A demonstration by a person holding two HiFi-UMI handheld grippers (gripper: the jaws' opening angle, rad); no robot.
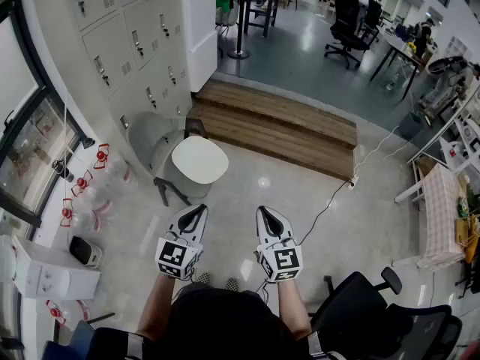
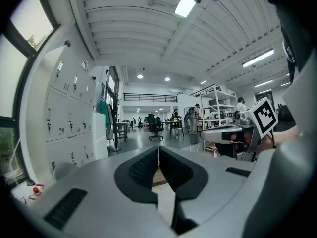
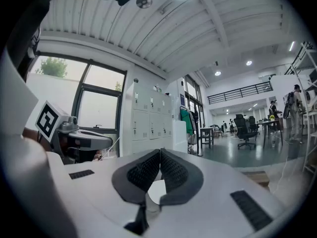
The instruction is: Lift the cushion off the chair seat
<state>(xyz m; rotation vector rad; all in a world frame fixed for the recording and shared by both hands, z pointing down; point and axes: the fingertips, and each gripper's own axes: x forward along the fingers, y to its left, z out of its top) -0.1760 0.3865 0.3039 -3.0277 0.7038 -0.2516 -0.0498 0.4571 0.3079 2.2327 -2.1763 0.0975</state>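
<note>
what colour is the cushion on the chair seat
Plain off-white, almost cream. The cushion lies on the grey chair, and the head view shows it best.

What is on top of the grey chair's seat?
A white cushion lies on the grey chair and covers its seat. The seat surface beneath, and anything between the two, is hidden.

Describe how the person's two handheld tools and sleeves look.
Both the left tool and right tool have smooth white-grey shells tapering to a point, with black ribbed pads lining the jaws. Each carries a white cube printed with black square markers at the wrist end. The person wears a black top; forearms are bare.
</note>
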